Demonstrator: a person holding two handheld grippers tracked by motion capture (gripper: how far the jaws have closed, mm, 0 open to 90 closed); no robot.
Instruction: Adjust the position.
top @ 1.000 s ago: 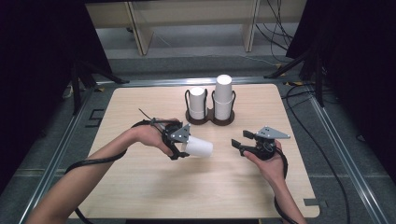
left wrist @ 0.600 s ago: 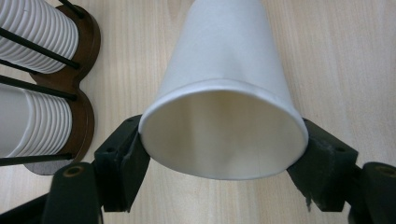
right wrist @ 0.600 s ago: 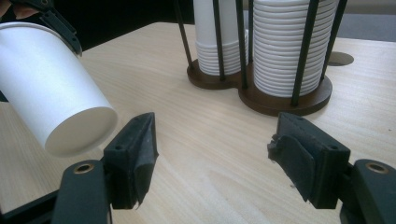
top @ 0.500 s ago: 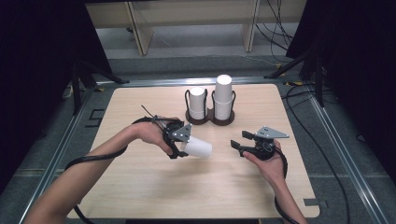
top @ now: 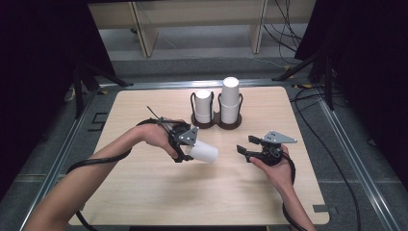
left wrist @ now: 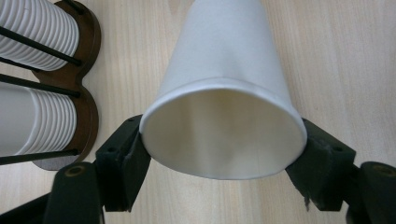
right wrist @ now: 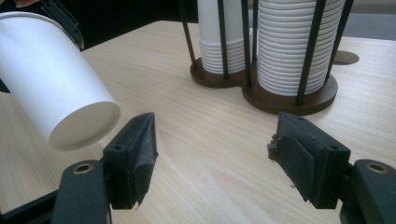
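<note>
My left gripper (top: 185, 147) is shut on a white paper cup (top: 204, 151), which it holds at the rim and above the table, the cup's base pointing right toward the other hand. In the left gripper view the cup (left wrist: 224, 93) sits between both jaws with its open mouth facing the camera. My right gripper (top: 246, 147) stands open a short way to the right of the cup, with nothing between its jaws. In the right gripper view the cup (right wrist: 56, 93) hangs tilted at the upper left, just beyond the left jaw.
A dark wooden two-slot cup holder (top: 216, 122) stands at the back middle of the table, with a short stack of cups (top: 203, 105) and a taller stack (top: 230, 98). In the right gripper view the holder (right wrist: 289, 100) is straight ahead. The table's edge (top: 202, 224) is near.
The left gripper with the cup has drifted very slightly; the right gripper has stayed still and open.
</note>
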